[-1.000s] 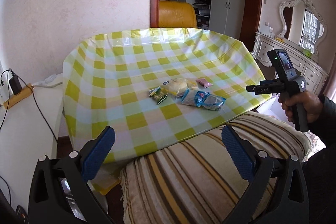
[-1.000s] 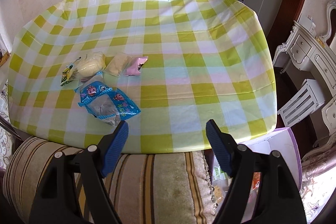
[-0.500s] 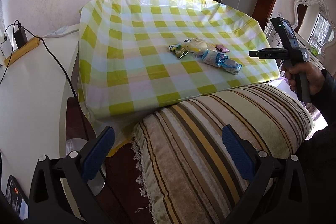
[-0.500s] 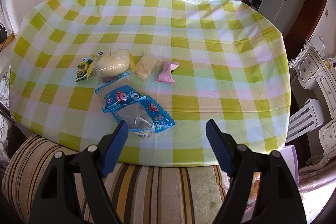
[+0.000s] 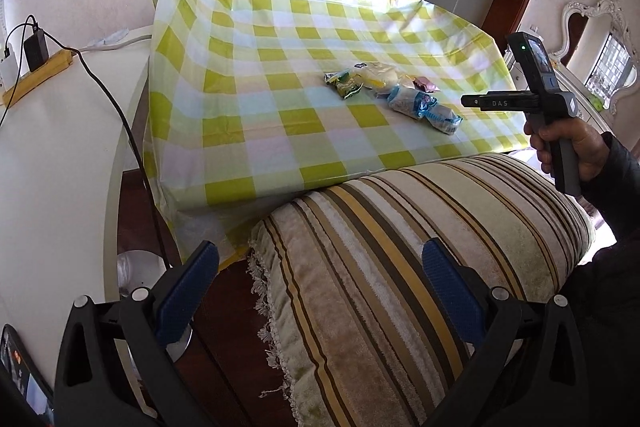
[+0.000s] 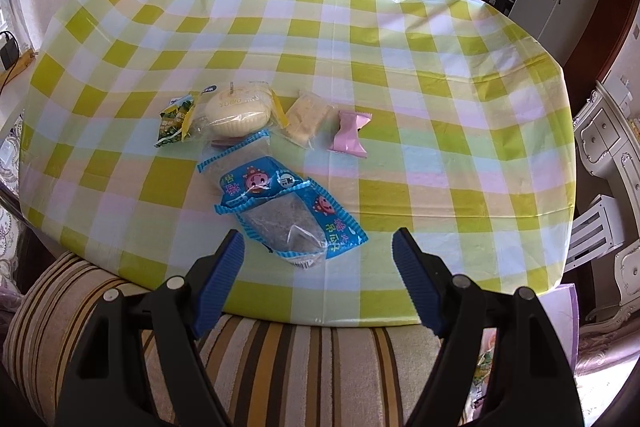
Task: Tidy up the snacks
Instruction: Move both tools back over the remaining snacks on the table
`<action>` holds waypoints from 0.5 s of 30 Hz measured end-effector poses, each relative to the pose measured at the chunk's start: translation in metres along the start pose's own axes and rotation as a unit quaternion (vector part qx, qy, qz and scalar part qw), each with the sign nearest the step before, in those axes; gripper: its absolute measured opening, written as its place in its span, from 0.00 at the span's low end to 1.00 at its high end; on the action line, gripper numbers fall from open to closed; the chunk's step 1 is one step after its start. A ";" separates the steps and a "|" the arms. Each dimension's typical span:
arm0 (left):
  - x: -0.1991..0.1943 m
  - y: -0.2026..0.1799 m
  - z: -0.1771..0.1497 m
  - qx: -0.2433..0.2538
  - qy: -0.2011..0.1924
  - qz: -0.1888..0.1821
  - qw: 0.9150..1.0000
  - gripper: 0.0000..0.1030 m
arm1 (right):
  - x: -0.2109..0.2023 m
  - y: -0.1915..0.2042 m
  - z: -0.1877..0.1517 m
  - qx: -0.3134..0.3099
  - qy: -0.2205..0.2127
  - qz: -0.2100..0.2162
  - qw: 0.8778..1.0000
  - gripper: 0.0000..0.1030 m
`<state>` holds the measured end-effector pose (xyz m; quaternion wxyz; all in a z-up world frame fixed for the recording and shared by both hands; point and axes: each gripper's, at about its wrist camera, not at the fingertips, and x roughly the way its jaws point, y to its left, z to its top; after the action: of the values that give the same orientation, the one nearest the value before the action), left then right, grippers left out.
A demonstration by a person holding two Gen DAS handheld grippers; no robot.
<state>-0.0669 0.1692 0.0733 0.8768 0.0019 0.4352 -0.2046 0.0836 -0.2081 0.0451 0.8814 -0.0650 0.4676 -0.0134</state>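
Centrally, the snack packets lie clustered on the checked table: two blue packets, a cream bun, a green packet, a pale biscuit, a pink candy. Right claw gapes empty above the nearest blue packet; left claw, likewise apart, hangs over a striped cushion.

A red wrapper lies mostly hidden under the bun packet; its contents cannot be told.

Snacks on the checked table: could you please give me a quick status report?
Both tools open, nothing held. Right tool over near blue packet. Left tool back over striped cushion. Nothing blocking the snacks.
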 end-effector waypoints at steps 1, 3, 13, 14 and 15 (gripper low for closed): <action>-0.001 -0.001 0.002 0.003 -0.001 0.005 1.000 0.96 | 0.004 0.003 0.002 -0.007 0.001 0.002 1.000 0.76; -0.007 -0.007 0.007 0.012 -0.008 0.009 1.000 0.96 | 0.015 0.009 0.006 -0.020 0.005 0.010 1.000 0.76; 0.005 -0.052 0.056 0.050 -0.034 -0.019 0.998 0.96 | 0.068 0.046 0.028 -0.109 0.019 0.036 0.993 0.76; 0.011 -0.057 0.061 0.054 -0.035 -0.018 0.998 0.96 | 0.073 0.050 0.031 -0.120 0.020 0.040 0.992 0.76; 0.016 -0.061 0.066 0.055 -0.035 -0.019 0.998 0.96 | 0.077 0.052 0.035 -0.128 0.023 0.039 0.991 0.76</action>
<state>-0.0299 0.0958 0.1125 0.8860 0.0350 0.3920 -0.2450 0.1537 -0.1597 -0.0060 0.8548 -0.1584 0.4877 0.0797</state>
